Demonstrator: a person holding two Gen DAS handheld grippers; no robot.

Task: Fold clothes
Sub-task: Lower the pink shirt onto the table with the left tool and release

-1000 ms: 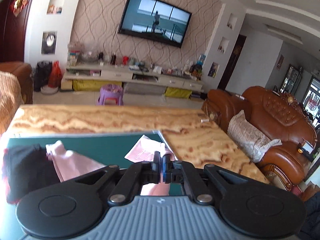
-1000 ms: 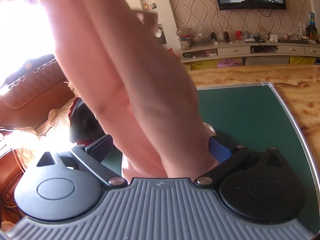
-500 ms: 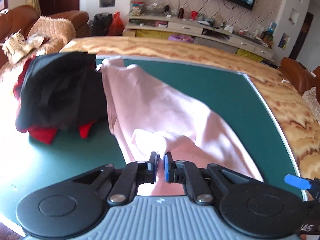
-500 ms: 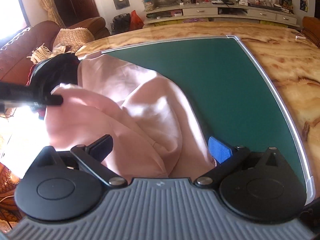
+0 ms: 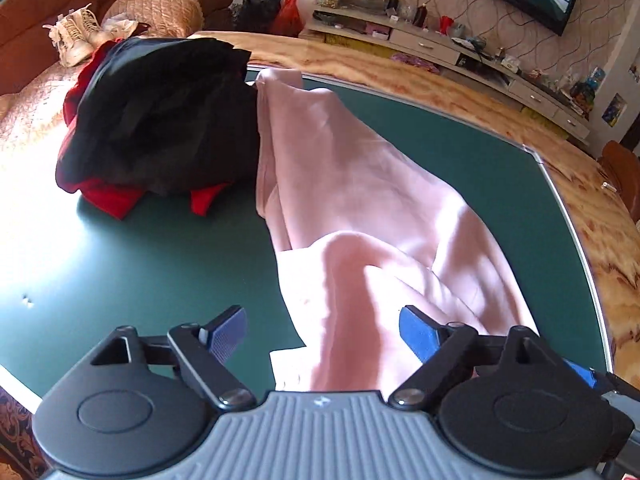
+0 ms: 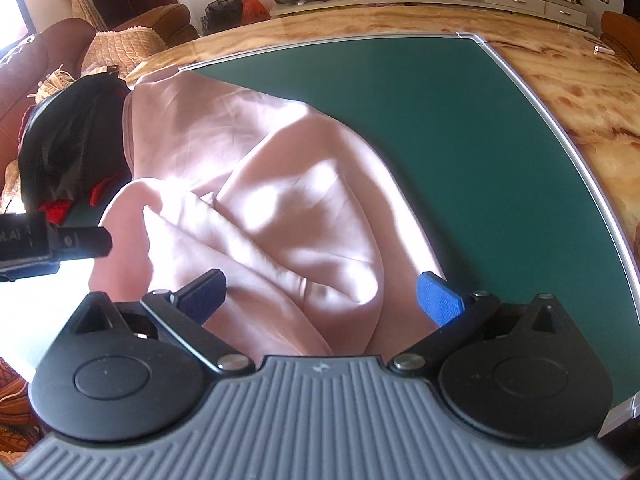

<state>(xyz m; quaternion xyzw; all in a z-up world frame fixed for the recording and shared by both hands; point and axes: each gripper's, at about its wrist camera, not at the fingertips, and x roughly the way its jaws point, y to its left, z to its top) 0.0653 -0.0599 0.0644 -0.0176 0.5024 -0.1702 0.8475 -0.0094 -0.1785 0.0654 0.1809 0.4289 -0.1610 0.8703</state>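
Where left tool (image 6: 56, 242) shows lettering (unreadable), pink garment (image 5: 360, 208) unlabelled.

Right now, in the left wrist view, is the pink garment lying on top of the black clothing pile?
No, the pink garment lies on the green mat beside the black pile.

Before you, the loose garment (image 5: 360, 200) lies across the mat (image 5: 160, 264), its far end touching the heap of clothes (image 5: 160, 120) to its left. The mat sits on the table (image 5: 440, 92), with a sofa (image 5: 60, 4) beyond the heap and a long cabinet (image 5: 440, 46) behind the table.
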